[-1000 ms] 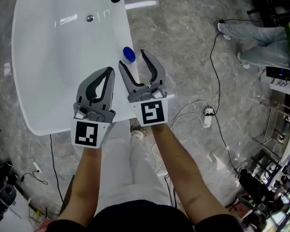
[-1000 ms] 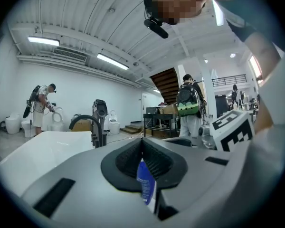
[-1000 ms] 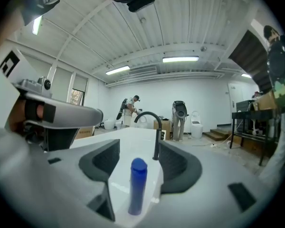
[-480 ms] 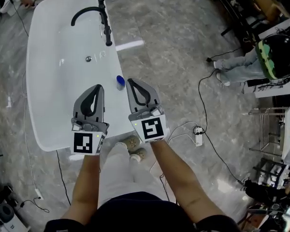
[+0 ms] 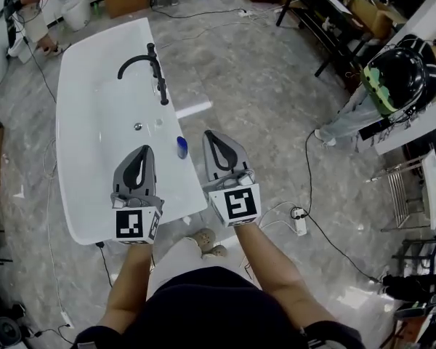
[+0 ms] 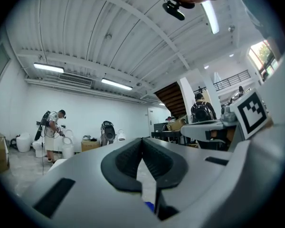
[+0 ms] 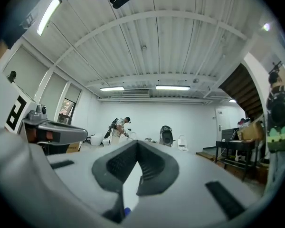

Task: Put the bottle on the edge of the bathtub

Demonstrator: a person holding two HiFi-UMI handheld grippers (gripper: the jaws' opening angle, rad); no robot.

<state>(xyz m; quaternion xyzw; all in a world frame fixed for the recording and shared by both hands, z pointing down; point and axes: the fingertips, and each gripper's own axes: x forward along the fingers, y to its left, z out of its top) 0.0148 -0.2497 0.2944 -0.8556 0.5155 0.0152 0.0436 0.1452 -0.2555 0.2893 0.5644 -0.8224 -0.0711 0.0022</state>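
Small blue bottle [image 5: 182, 147] sat on rim of white oval bathtub [image 5: 87, 195], 3 o'clock side, with black curved faucet [image 5: 149, 67] at bottle's 12 o'clock. Left hand-held gripper [image 5: 144, 150] over tub, jaws pressed together, nothing between. Right hand-held gripper [image 5: 209, 134] over grey marble floor [image 5: 261, 86] beside rim, jaws closed too, empty. Bottle between both tips: 3 o'clock of left, 8 o'clock of right, apart from both.
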